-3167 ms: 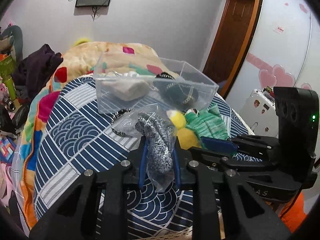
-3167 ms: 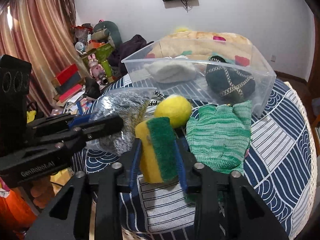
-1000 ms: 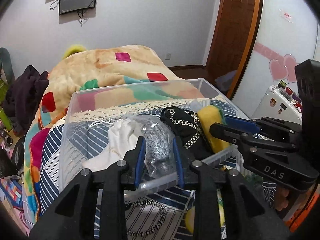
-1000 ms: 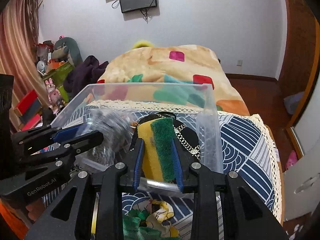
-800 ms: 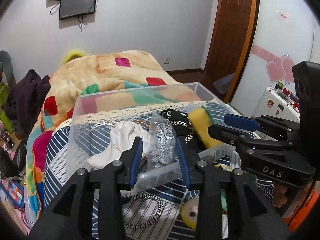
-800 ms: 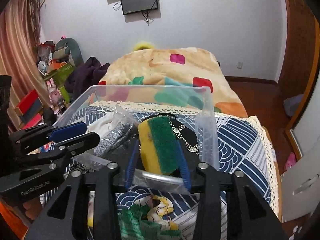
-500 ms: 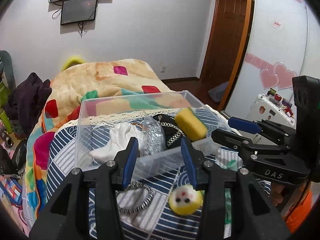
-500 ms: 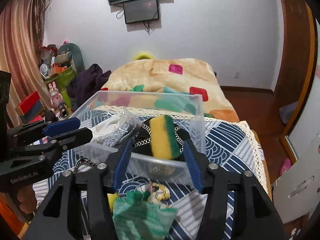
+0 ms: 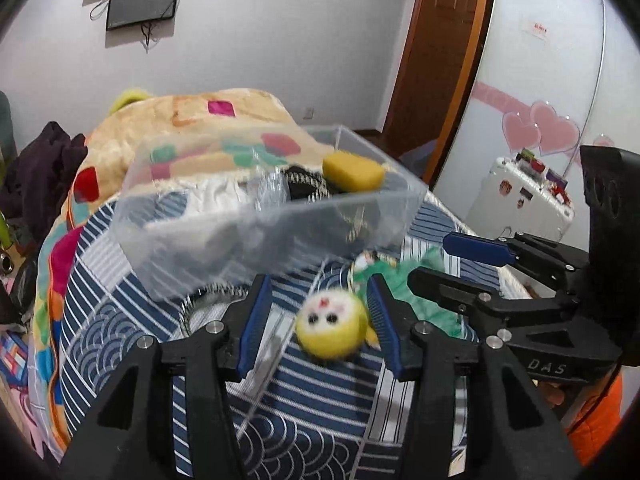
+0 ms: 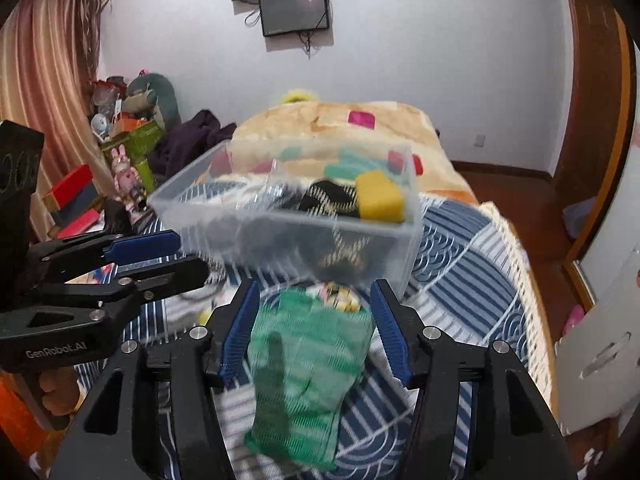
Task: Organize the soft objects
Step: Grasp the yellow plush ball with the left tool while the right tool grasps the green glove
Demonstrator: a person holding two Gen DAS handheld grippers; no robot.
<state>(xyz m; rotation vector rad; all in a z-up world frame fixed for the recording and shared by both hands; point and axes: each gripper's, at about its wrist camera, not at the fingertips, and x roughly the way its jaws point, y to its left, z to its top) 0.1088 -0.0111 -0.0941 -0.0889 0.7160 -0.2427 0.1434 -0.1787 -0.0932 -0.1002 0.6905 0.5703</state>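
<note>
A clear plastic bin (image 9: 256,236) stands on the blue patterned bedspread; it also shows in the right wrist view (image 10: 320,248). In it lie a yellow sponge (image 9: 353,171), a black patterned item (image 9: 304,186), a bagged grey item (image 9: 270,194) and white cloth. My left gripper (image 9: 318,322) is open above a round yellow plush (image 9: 330,326) lying on the bed. My right gripper (image 10: 312,330) is open above a green knitted cloth (image 10: 308,376).
A black-and-white cord loop (image 9: 204,300) lies in front of the bin. An orange patchwork blanket (image 10: 332,124) lies behind it. A pile of toys and boxes (image 10: 120,132) stands at the left, and a white suitcase (image 9: 528,200) at the right.
Both grippers let go of the bagged grey item and the sponge into the bin, opened, pulled back and dropped toward the yellow plush and the green cloth.
</note>
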